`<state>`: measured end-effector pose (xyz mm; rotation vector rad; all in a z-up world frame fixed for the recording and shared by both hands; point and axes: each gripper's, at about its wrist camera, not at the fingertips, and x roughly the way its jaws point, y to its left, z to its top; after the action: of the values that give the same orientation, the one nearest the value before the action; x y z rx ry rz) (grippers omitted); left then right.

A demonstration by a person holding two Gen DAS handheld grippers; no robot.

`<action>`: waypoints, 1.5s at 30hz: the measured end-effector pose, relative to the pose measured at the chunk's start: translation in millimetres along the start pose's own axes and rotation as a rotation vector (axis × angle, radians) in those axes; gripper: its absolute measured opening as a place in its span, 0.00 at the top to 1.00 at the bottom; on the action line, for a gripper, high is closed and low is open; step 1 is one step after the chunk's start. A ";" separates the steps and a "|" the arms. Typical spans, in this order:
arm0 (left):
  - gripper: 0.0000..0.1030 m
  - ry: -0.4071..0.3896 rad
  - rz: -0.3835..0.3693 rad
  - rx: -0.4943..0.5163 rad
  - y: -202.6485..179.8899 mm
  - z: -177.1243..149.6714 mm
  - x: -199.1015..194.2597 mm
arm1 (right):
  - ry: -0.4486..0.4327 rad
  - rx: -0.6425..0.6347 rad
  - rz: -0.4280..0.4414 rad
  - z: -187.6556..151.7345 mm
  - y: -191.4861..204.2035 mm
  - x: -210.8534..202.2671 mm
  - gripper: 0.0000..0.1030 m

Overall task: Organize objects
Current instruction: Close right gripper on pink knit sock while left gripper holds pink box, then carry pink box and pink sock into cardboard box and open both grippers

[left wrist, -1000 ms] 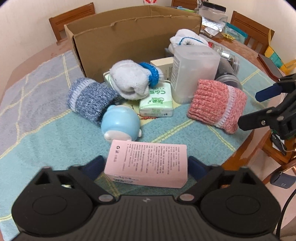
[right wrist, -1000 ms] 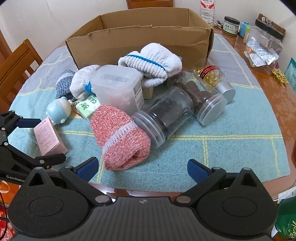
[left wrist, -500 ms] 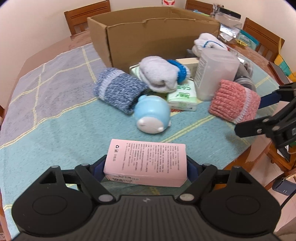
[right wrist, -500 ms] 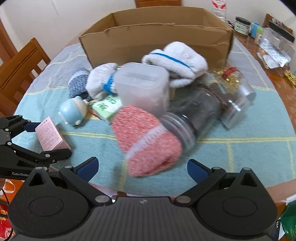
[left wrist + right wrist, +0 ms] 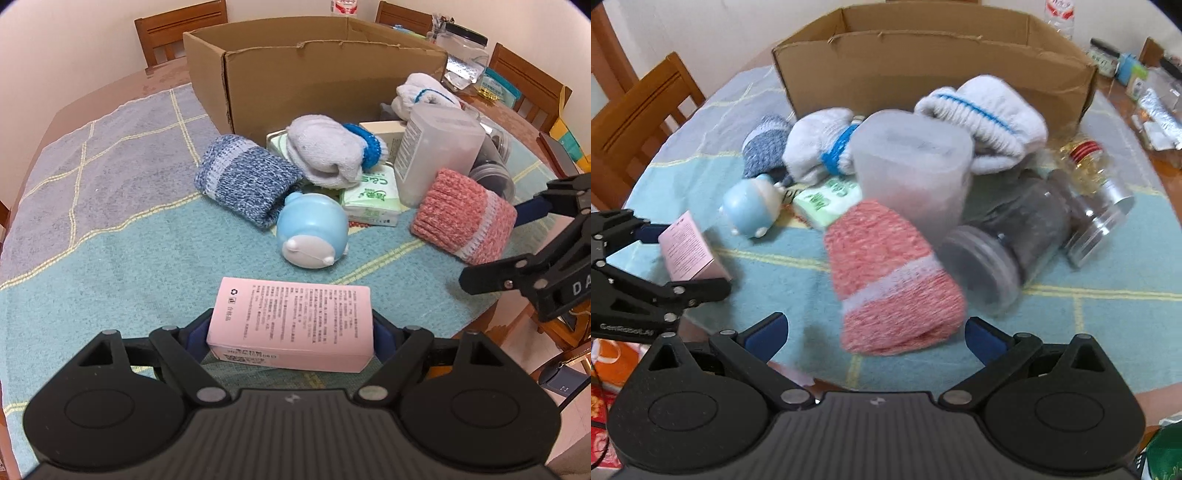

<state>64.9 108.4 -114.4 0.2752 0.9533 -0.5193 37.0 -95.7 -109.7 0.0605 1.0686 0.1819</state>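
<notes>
The left gripper [image 5: 290, 334] pinches the pink box [image 5: 291, 325] by its two ends, blue pads tight against them, after its jaws have just been closing on it; the box sits at the near edge of the worktop [image 5: 110, 258], on the checked cloth [image 5: 92, 206]; the right gripper [image 5: 873, 338] stands spread wide, nothing between its pads, low at the near edge with the pink sock [image 5: 890, 280] just ahead of it; beyond the box, toward the middle of the worktop, lies a blue figurine [image 5: 314, 236] on its side, touching a blue sock [image 5: 245, 179]; behind them a white sock [image 5: 325, 149] with a blue cuff rests on a green tissue pack [image 5: 373, 194]; a frosted tub [image 5: 437, 153] stands beside the pink sock, a second white sock [image 5: 982, 114] behind it; two clear jars [image 5: 1008, 243] lie on their sides toward the right edge, blurred in the right wrist view; a cardboard carton [image 5: 314, 62] stands open at the far side of the cloth, its inside hidden; wooden chairs [image 5: 181, 33] ring the worktop.
</notes>
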 end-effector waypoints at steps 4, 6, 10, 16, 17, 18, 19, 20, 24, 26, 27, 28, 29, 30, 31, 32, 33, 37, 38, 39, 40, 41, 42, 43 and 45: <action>0.20 0.003 -0.002 -0.005 -0.1 0.7 -0.1 | -0.010 -0.030 0.015 1.9 4.9 4.8 0.00; 0.20 0.003 -0.007 -0.011 0.5 1.2 -0.5 | 0.011 -0.041 0.063 2.3 9.8 5.3 0.00; 0.20 0.004 -0.009 -0.011 0.5 1.9 -0.8 | 0.031 -0.095 0.069 0.9 15.2 4.1 0.00; 0.20 0.007 -0.012 -0.007 0.7 1.1 -0.6 | -0.054 -0.212 -0.075 0.9 25.7 2.8 0.00; 0.20 0.008 -0.013 -0.008 0.9 1.0 -0.6 | -0.065 -0.235 -0.083 0.2 28.2 1.9 0.00; 0.20 0.008 -0.014 -0.008 1.0 1.1 -0.6 | -0.075 -0.260 -0.091 0.1 31.5 1.1 0.00; 0.20 0.007 -0.014 -0.008 1.2 1.1 -0.6 | -0.082 -0.289 -0.098 -0.4 34.9 1.2 0.01; 0.20 0.006 -0.016 -0.008 1.4 1.5 -0.4 | -0.082 -0.310 -0.104 -0.3 37.5 2.8 0.02; 0.20 0.006 -0.019 -0.011 2.3 2.1 0.2 | -0.064 -0.339 -0.136 4.4 42.5 15.8 0.12; 0.20 0.006 -0.021 -0.007 2.2 2.1 -0.2 | -0.058 -0.324 -0.137 7.6 38.2 17.9 0.15; 0.20 0.007 -0.022 -0.005 2.1 2.2 -0.3 | -0.056 -0.316 -0.139 10.3 38.5 20.2 0.18; 0.20 0.007 -0.022 -0.004 2.3 2.2 -0.5 | -0.054 -0.313 -0.143 11.8 37.6 20.4 0.21; 0.20 0.008 -0.022 -0.004 2.3 2.5 -0.8 | -0.052 -0.313 -0.147 12.6 37.0 19.9 0.23; 0.20 0.010 -0.023 -0.003 2.4 2.9 -0.7 | -0.049 -0.318 -0.152 14.0 36.9 19.8 0.27; 0.20 0.011 -0.024 -0.002 2.4 3.6 -1.0 | -0.048 -0.322 -0.157 14.5 37.5 19.1 0.32; 0.20 0.012 -0.024 -0.001 2.5 4.2 -1.6 | -0.046 -0.323 -0.164 15.5 37.3 18.6 0.32; 0.20 0.014 -0.026 -0.001 2.5 5.1 -2.3 | -0.042 -0.323 -0.159 16.2 37.4 17.8 0.33; 0.20 0.019 -0.038 -0.004 2.7 9.8 -7.8 | -0.025 -0.303 -0.131 21.2 36.4 15.9 0.35; 0.20 0.021 -0.040 -0.002 2.6 11.2 -9.5 | -0.019 -0.300 -0.124 17.6 32.2 9.7 0.35; 0.20 0.022 -0.041 -0.001 2.6 12.5 -11.6 | -0.012 -0.297 -0.113 18.8 31.2 8.5 0.36; 0.20 0.024 -0.043 0.000 2.5 14.4 -13.8 | -0.008 -0.290 -0.095 20.2 30.2 6.0 0.35; 0.20 0.026 -0.047 0.002 2.9 16.5 -16.4 | -0.004 -0.284 -0.079 22.2 29.2 3.6 0.35; 0.20 0.027 -0.049 0.002 3.4 19.0 -19.3 | 0.000 -0.277 -0.063 24.5 28.9 1.2 0.35; 0.20 0.027 -0.048 0.004 3.7 21.1 -21.8 | 0.003 -0.273 -0.047 26.4 28.5 -2.2 0.35; 0.20 0.024 -0.051 0.009 5.0 27.8 -29.2 | 0.008 -0.264 -0.024 30.9 28.9 -9.6 0.35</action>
<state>73.4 109.1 -74.7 0.2666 0.9831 -0.5683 56.1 -67.9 -82.6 -0.1913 1.0452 0.3001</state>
